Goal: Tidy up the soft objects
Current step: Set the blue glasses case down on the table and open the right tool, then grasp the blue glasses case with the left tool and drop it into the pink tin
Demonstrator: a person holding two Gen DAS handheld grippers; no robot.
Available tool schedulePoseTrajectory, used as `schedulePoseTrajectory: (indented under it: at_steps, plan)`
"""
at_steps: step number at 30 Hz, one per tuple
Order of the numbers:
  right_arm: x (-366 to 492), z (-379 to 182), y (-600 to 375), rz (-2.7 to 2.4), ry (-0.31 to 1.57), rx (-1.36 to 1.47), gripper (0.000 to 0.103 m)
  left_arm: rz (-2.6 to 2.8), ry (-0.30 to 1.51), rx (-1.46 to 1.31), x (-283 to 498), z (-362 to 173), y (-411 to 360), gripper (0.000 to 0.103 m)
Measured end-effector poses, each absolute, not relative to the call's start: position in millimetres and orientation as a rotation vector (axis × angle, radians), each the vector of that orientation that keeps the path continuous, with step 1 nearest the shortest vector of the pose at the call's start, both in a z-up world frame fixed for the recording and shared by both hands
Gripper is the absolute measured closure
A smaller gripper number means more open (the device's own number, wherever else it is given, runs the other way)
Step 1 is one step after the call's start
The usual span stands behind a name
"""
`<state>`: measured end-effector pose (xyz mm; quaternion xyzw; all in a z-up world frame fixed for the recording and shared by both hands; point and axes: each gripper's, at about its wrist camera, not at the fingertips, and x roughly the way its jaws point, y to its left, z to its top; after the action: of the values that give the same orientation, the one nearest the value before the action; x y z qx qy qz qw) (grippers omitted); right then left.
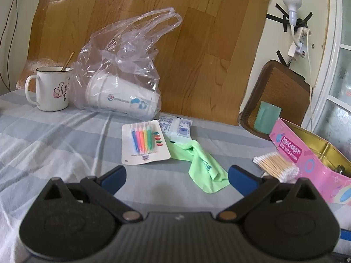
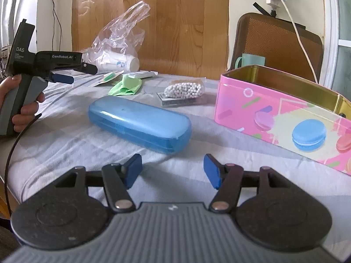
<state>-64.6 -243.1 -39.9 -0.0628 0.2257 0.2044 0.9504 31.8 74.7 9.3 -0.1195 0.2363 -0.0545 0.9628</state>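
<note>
A crumpled light-green cloth lies on the striped bedsheet; it also shows in the right wrist view. My left gripper is open and empty, hovering just short of the cloth, which lies near its right finger. The left gripper also shows from the side in the right wrist view. My right gripper is open and empty, just in front of a blue glasses case. A pink macaron tin stands open to the right; it also shows in the left wrist view.
A pack of cotton swabs lies by the tin. A card of coloured pens, a tissue packet, a plastic bag with a paper cup and a white mug sit further back. A brown chair stands behind.
</note>
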Motion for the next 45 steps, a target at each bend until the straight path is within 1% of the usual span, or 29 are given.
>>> schedulePoseTrajectory:
  at_steps: [18, 24, 27, 28, 31, 34, 36, 37, 38, 40, 43, 45]
  plan:
    - [-55.2, -36.9, -222.9, 0.408, 0.466, -0.151, 0.036, -0.166, 0.458, -0.268, 28.5, 9.8, 77.6, 0.000]
    - [-52.9, -36.2, -221.1, 0.417, 0.469, -0.164, 0.035, -0.215, 0.506, -0.343, 31.9, 7.4, 85.1, 0.000]
    - [-52.2, -35.2, -222.0, 0.428, 0.472, -0.173, 0.033, -0.261, 0.536, -0.395, 26.1, 6.0, 85.2, 0.000]
    - [-52.1, -35.1, -222.7, 0.435, 0.473, -0.175, 0.030, -0.283, 0.546, -0.404, 23.2, 6.6, 82.5, 0.000]
    - [-50.0, -35.6, -223.7, 0.455, 0.471, -0.182, 0.025, -0.357, 0.581, -0.399, 16.9, 11.0, 66.3, 0.000]
    - [-44.4, -34.6, -223.4, 0.475, 0.476, -0.185, 0.025, -0.433, 0.636, -0.367, 14.7, 14.2, 42.6, 0.001]
    - [-40.8, -34.4, -221.8, 0.487, 0.475, -0.191, 0.025, -0.449, 0.674, -0.327, 15.4, 12.1, 23.6, 0.005]
    - [-38.8, -34.2, -220.8, 0.493, 0.475, -0.190, 0.026, -0.457, 0.700, -0.319, 18.1, 8.6, 15.9, 0.013]
    - [-36.5, -34.3, -219.8, 0.503, 0.479, -0.187, 0.031, -0.481, 0.737, -0.326, 22.4, 3.0, 8.1, 0.028]
    - [-32.7, -33.7, -219.0, 0.528, 0.480, -0.175, 0.039, -0.477, 0.737, -0.325, 22.6, -0.5, -3.1, 0.026]
    - [-36.4, -31.6, -215.7, 0.500, 0.452, -0.201, 0.039, -0.461, 0.711, -0.272, 25.0, 14.5, -17.8, 0.026]
    - [-42.0, -25.0, -222.7, 0.472, 0.392, -0.191, 0.039, -0.482, 0.673, -0.250, 27.5, 32.1, -28.1, 0.026]
